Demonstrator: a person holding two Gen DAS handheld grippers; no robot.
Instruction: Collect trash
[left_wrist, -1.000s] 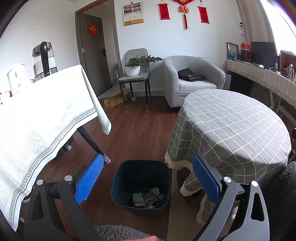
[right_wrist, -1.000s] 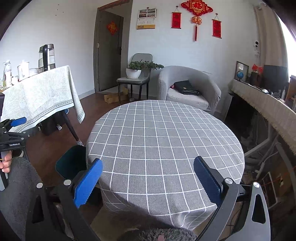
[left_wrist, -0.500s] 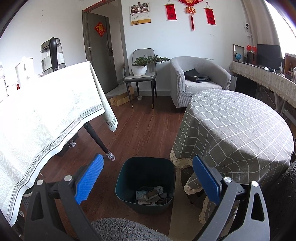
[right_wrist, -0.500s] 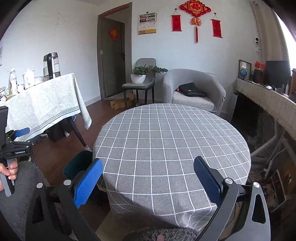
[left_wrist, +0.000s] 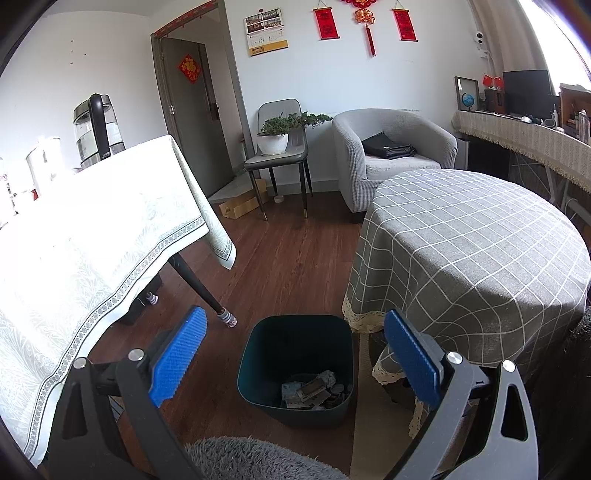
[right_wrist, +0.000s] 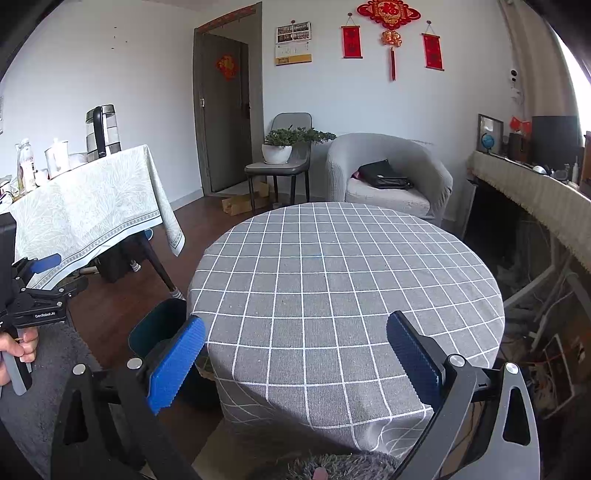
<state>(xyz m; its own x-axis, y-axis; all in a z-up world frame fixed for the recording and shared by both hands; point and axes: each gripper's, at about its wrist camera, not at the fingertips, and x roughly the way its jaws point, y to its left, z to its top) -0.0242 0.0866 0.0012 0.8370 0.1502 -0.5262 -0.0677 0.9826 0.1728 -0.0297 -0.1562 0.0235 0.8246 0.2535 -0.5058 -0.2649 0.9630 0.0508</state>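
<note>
Left to right, left wrist view first. My left gripper (left_wrist: 293, 354) hangs above the dark wood floor with its jaws wide apart and nothing between them. I read the height and the downward tilt as chosen to keep the bin framed between the blue ribbed pads.

The dark teal, square-mouthed plastic bin (left_wrist: 295, 369) stands on the floor, just beside the hanging lace hem of the round surface covered in grey white-checked cloth (left_wrist: 480, 258). I judge it was put there so that anything lifted off that surface drops in with a short swing. To its left a dark leg of the rectangular surface under a pale leaf-print cloth (left_wrist: 92, 240) comes down near the bin without touching it.

The trash (left_wrist: 314, 391) lies at the bottom of the bin, bunched toward the near right corner: flat greyish paper or card scraps, one crumpled wad, and a few small round pieces I cannot identify. It covers only part of the bottom.

Right wrist view. My right gripper (right_wrist: 295, 362) sits over the near edge of the round surface, jaws likewise spread and empty. The checked cloth shows no litter anywhere I can see. From here only the rim of the bin shows, at the left edge of the round surface. Judgement: collection looks close to finished.
</note>
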